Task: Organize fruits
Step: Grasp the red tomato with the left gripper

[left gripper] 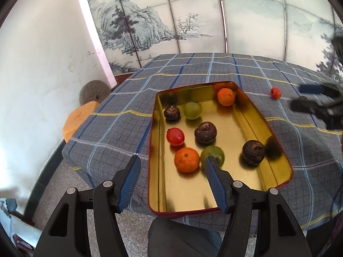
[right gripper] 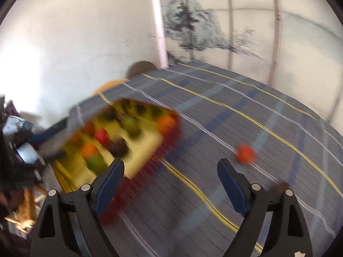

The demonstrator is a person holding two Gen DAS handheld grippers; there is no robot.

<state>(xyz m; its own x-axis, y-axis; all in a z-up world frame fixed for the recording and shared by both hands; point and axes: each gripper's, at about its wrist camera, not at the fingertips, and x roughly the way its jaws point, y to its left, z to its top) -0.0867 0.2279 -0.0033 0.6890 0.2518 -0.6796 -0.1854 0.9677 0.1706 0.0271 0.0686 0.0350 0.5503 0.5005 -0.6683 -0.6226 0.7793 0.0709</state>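
A gold tin tray (left gripper: 238, 115) with a red rim sits on the plaid tablecloth and holds several fruits: oranges (left gripper: 186, 159), green fruits (left gripper: 192, 110), a red tomato (left gripper: 175, 136) and dark wrinkled fruits (left gripper: 205, 132). My left gripper (left gripper: 171, 160) is open and empty over the tray's near left edge. A loose red fruit (left gripper: 275, 92) lies on the cloth right of the tray. In the blurred right wrist view my right gripper (right gripper: 171, 167) is open and empty, with the tray (right gripper: 148, 160) on its left and the red fruit (right gripper: 245, 153) ahead on its right.
The plaid-covered table (left gripper: 120, 132) ends near a white wall at the left. An orange stool (left gripper: 79, 120) and a round grey stone (left gripper: 94, 91) stand beside it. A painted folding screen (left gripper: 193, 17) stands behind. My right gripper also shows in the left wrist view (left gripper: 317, 100).
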